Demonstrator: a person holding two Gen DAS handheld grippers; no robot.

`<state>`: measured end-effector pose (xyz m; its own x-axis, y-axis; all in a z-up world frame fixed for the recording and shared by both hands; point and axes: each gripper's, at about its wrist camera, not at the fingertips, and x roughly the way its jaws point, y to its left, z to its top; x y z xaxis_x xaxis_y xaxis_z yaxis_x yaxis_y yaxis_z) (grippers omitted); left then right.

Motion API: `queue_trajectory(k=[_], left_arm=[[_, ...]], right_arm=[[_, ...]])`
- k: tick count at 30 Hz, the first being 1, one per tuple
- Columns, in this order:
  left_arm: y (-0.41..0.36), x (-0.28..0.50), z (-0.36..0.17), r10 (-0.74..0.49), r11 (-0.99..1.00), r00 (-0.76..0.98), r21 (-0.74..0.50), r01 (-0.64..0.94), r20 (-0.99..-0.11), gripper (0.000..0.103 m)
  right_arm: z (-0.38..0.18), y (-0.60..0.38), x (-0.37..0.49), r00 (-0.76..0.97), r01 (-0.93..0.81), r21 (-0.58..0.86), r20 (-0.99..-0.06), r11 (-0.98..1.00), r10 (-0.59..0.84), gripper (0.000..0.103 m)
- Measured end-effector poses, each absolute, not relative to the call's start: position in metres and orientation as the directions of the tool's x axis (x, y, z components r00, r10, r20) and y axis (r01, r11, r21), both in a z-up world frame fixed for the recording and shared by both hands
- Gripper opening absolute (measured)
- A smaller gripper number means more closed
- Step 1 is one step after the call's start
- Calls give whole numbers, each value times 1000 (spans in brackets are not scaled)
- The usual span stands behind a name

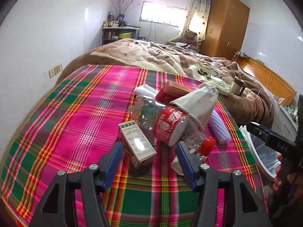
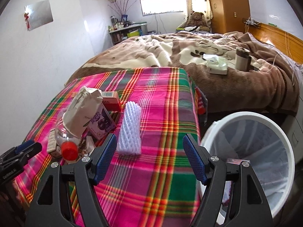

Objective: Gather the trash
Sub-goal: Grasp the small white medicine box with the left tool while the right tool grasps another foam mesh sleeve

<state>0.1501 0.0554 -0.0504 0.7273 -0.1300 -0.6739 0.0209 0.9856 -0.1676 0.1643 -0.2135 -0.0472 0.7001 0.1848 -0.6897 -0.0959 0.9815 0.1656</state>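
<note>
Room: white-walled bedroom, bright window [image 2: 162, 4] at upper centre, wooden wardrobe [image 1: 225, 25] at upper right.
Bed: brown and cream blanket [image 2: 170, 51] fills the middle band of both views; a tissue box [image 2: 216, 67] and a tall flask [image 2: 242, 58] rest on it at right.
Plaid cloth: pink, green and orange cover [image 1: 75, 113] spreads over the lower half of each view and bears all the trash.
Bin: white trash bin [image 2: 284, 141] with a clear liner, lower right of the right wrist view, just beside the cloth's edge.
Plastic bottle: clear bottle [image 1: 166, 124] with red label and red cap [image 1: 207, 145], lying on its side at centre of the left wrist view.
Paper cup: crushed white cup [image 1: 197, 102] leaning over the bottle.
Foam sleeve: white ribbed netting [image 2: 130, 130], left of centre in the right wrist view, apart from the pile.
Boxes: red carton [image 1: 170, 92] behind the bottle; small printed box [image 1: 136, 141] in front of it; purple carton [image 2: 101, 123] beside the cup.
Left gripper: left gripper [image 1: 149, 157] at lower centre, blue pads spread, the small box lying between them with no pad seen pressing it.
Right gripper: right gripper [image 2: 149, 151] at lower centre, fingers wide apart over bare cloth, nothing between them, foam sleeve just beside the left pad.
</note>
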Motion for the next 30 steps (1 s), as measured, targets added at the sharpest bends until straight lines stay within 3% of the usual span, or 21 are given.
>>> queue_trajectory(k=[13, 16, 27, 29, 30], left_arm=[[62, 191, -84, -99, 984, 660, -171, -46, -745, 68], [57, 200, -91, -56, 991, 630, -119, -58, -775, 68], [86, 196, -93, -27, 987, 630, -119, -104, -776, 68], [88, 200, -94, -35, 987, 626, -124, -99, -779, 68], [87, 202, -94, -29, 989, 625, -114, -96, -780, 68]], right_arm=[[-66, -201, 194, 639, -97, 162, -746, 982, 187, 74], [-68, -196, 197, 626, -104, 159, -757, 982, 189, 74], [-76, -189, 200, 597, -121, 144, -780, 982, 188, 73], [-75, -187, 201, 606, -113, 128, -777, 985, 171, 71], [-75, -187, 201, 609, -108, 128, -775, 986, 167, 65]])
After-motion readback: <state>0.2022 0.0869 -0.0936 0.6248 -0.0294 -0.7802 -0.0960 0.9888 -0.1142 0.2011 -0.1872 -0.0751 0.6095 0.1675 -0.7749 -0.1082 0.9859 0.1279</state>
